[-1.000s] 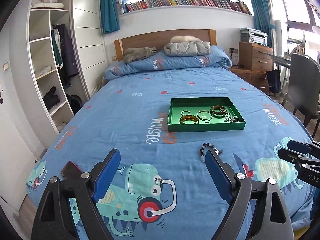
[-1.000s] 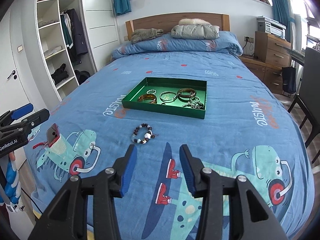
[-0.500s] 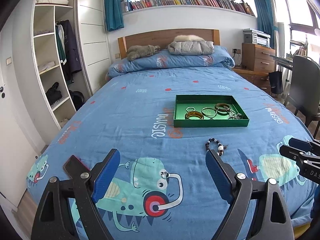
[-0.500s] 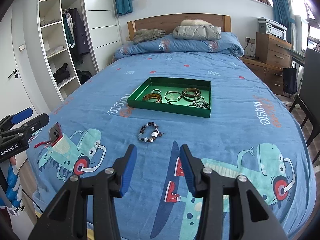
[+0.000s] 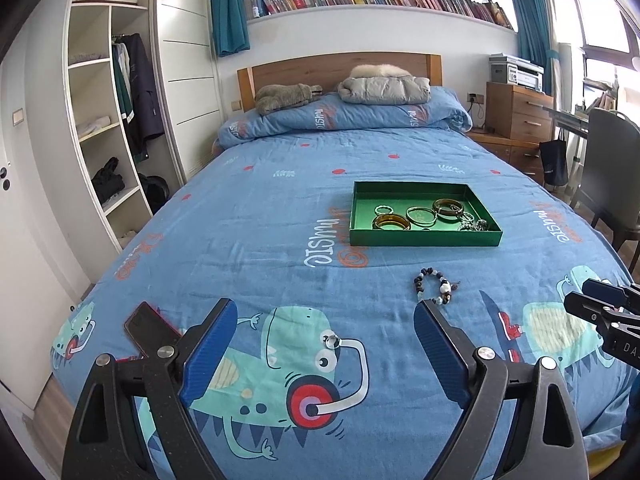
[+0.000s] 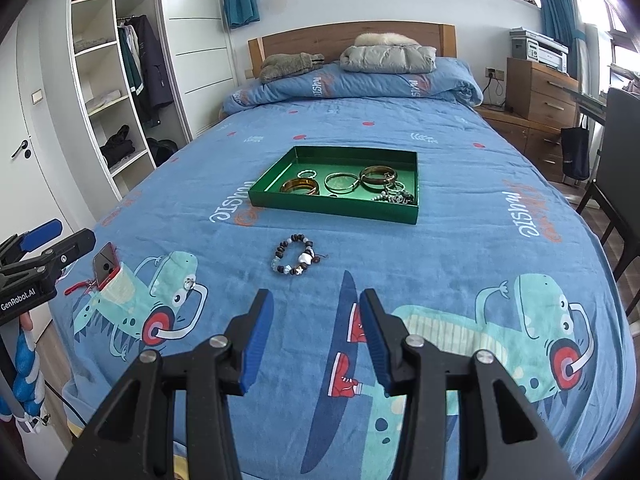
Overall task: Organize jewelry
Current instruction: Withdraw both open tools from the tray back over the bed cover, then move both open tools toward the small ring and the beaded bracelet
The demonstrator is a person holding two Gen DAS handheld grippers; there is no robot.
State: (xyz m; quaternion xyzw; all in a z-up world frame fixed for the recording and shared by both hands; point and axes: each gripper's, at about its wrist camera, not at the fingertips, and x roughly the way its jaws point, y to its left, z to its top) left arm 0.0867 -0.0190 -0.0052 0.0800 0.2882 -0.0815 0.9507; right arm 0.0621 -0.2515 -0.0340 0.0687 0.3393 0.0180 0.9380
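A green tray [image 5: 424, 237] [image 6: 332, 207] lies mid-bed and holds several bangles and a chain. A beaded bracelet [image 5: 435, 286] [image 6: 298, 259] lies on the blue bedspread in front of the tray. A small ring [image 5: 331, 342] [image 6: 189, 282] lies on the dinosaur print. My left gripper [image 5: 324, 354] is open wide and empty above the near bed edge, with the ring between its fingers in view. My right gripper [image 6: 316, 340] is open and empty, a little short of the bracelet.
A phone in a red case [image 5: 151, 330] [image 6: 106, 266] lies near the bed's left front corner. A wardrobe [image 5: 108, 128] stands to the left. Drawers [image 5: 518, 114] and a chair [image 5: 612, 176] stand to the right. Pillows and a folded duvet [image 5: 344, 114] lie at the headboard.
Both grippers have pulled back and risen a little, so the tray and bracelet sit farther off in view. The jaws kept their openings. Nothing on the bed moved.
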